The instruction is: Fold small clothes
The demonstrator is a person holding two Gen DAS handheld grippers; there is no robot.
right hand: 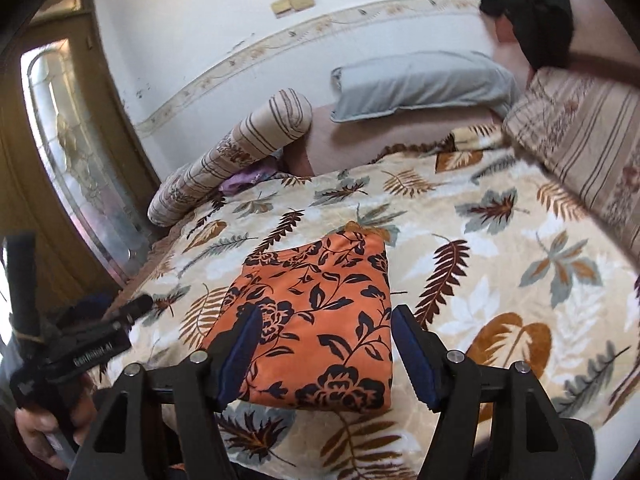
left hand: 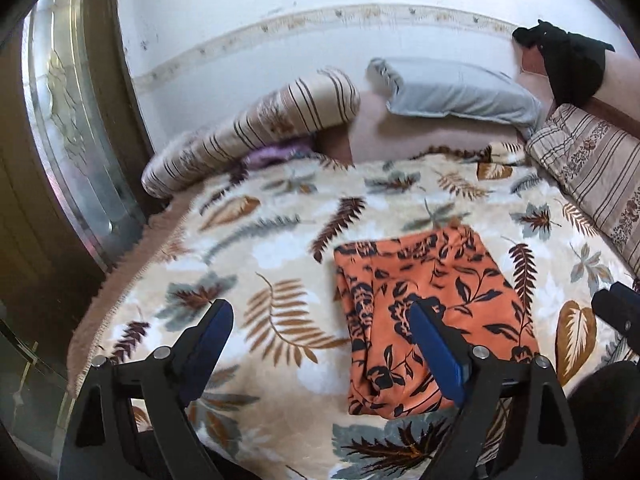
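While both views share a leaf-print blanket (left hand: 280, 208) on the bed, only the right wrist view shows a hand (right hand: 40, 432) holding the left gripper (left hand: 320, 344), jaws released and empty. Folded orange floral cloth (right hand: 316, 320) lies centre, its near edge hidden. Right gripper (right hand: 326, 356) jaws are released, straddling it.

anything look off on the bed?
The orange floral folded garment lies squarely on the leaf-print blanket. Only oddity: a black cloth slung over the far headboard corner. Both tools open, holding nothing.
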